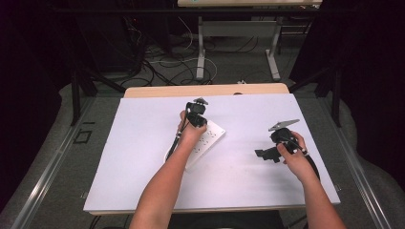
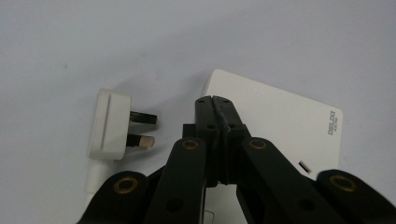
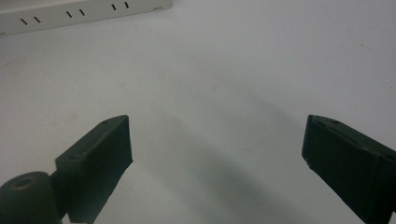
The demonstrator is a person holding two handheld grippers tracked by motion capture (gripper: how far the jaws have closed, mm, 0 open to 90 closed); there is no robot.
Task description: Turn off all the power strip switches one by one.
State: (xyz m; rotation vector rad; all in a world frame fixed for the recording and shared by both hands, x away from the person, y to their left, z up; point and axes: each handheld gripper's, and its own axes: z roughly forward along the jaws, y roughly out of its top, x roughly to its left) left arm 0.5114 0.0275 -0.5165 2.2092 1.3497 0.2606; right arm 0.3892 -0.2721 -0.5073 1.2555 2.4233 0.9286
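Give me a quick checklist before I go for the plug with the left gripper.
1. Left gripper open enough to take the plug: not ok, jaws closed together, empty.
2. Plug free, not in a socket: ok, it lies on the table beside the power strip, prongs bare.
3. Left gripper lined up on plug: not ok, it is over the strip's end.
4. Right gripper out of the way: ok, open, off to the side.
5. Plug's cable slack: cannot tell.

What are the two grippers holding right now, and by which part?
Nothing. The left gripper is shut with nothing between its jaws, over the power strip; the right gripper is open above the bare table.
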